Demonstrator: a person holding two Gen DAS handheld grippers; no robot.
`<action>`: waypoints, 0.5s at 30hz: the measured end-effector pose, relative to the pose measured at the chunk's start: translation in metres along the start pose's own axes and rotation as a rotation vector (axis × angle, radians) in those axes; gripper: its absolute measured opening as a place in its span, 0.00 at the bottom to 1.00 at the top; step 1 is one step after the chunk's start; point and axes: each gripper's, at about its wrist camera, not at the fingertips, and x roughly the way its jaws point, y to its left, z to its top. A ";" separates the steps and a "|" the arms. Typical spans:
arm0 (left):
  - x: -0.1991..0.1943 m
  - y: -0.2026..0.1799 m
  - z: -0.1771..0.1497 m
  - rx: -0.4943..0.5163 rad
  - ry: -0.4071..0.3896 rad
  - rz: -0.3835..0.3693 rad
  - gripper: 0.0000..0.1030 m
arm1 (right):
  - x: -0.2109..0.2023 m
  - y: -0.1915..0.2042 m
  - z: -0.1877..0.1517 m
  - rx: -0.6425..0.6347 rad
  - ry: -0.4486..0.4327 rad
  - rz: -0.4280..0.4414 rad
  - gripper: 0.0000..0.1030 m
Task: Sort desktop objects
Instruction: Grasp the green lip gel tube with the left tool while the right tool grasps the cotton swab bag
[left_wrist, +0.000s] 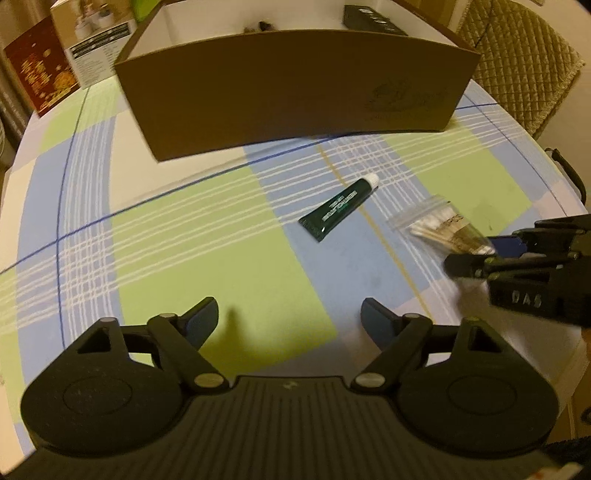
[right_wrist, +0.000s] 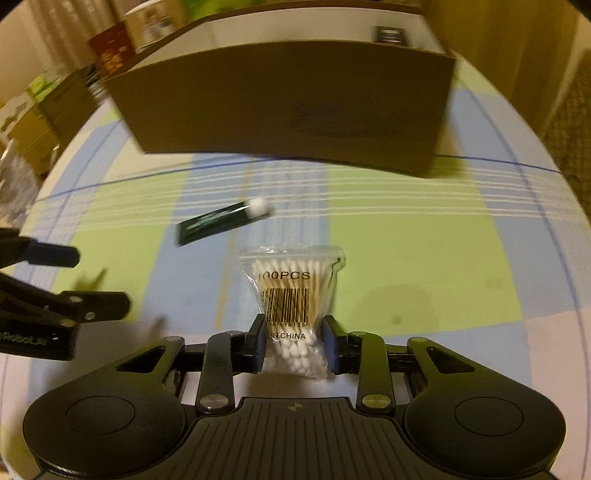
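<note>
A clear bag of cotton swabs (right_wrist: 291, 295) with a barcode label lies on the checked tablecloth, and my right gripper (right_wrist: 293, 343) is shut on its near end, both blue pads pressing its sides. From the left wrist view the same bag (left_wrist: 439, 225) shows at the right with the right gripper (left_wrist: 476, 254) on it. A dark green tube with a white cap (left_wrist: 338, 206) lies slanted on the cloth, ahead of my left gripper (left_wrist: 288, 317), which stands open with nothing between its fingers. The tube (right_wrist: 221, 221) sits just left of and beyond the bag.
A large brown cardboard box (left_wrist: 295, 88) stands open at the back of the table, a dark packet (left_wrist: 373, 18) inside it. Printed cartons (left_wrist: 74, 55) stand at the back left. A quilted chair back (left_wrist: 517, 62) rises beyond the table's right edge.
</note>
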 end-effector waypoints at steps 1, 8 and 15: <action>0.002 -0.001 0.002 0.010 -0.004 -0.004 0.78 | -0.001 -0.007 0.002 0.016 -0.003 -0.011 0.28; 0.015 -0.009 0.022 0.089 -0.043 -0.052 0.76 | -0.010 -0.048 0.004 0.120 -0.021 -0.090 0.28; 0.040 -0.017 0.047 0.172 -0.048 -0.112 0.63 | -0.019 -0.072 0.001 0.182 -0.025 -0.124 0.28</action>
